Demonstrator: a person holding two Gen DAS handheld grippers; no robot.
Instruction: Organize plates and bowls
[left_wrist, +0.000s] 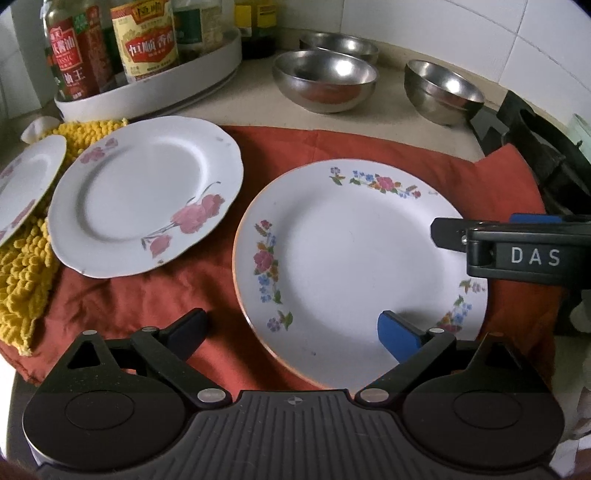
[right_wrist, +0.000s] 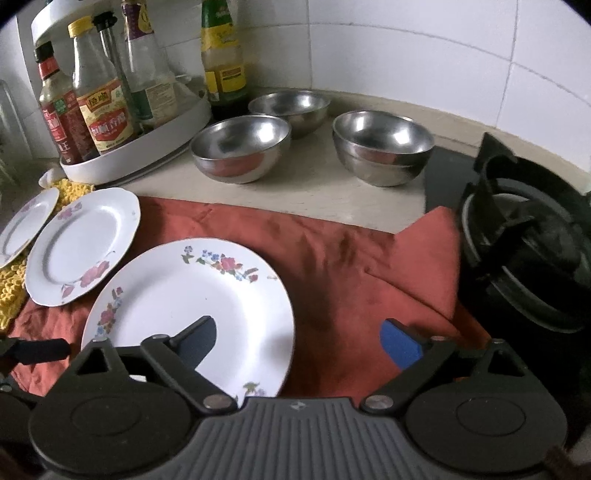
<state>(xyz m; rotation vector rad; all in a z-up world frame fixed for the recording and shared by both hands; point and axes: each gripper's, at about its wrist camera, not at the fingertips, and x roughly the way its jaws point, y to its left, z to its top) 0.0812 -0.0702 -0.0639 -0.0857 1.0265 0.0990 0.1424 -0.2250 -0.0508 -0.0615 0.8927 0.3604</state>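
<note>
Currently, yellow mat (left_wrist: 22, 273) far left, rose plate (left_wrist: 144, 195) on red cloth (left_wrist: 369, 144), left gripper (left_wrist: 291, 332) jaws open over floral plate (left_wrist: 354, 266) beside it, right gripper (right_wrist: 299, 343) jaws wide, empty, straddling that plate's right rim, steel bowls (right_wrist: 242, 147) behind.

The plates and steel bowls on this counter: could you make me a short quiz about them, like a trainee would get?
1. How many round stainless steel bowls stand on the beige counter?
2. True or false: the large white plate with multicoloured flower sprigs lies on the rust-red cloth.
3. The white plate with pink roses partly overlaps which item: A) fluffy yellow mat, B) white round bottle tray, C) black stove burner?

Key
1. Three.
2. True.
3. A.
</note>
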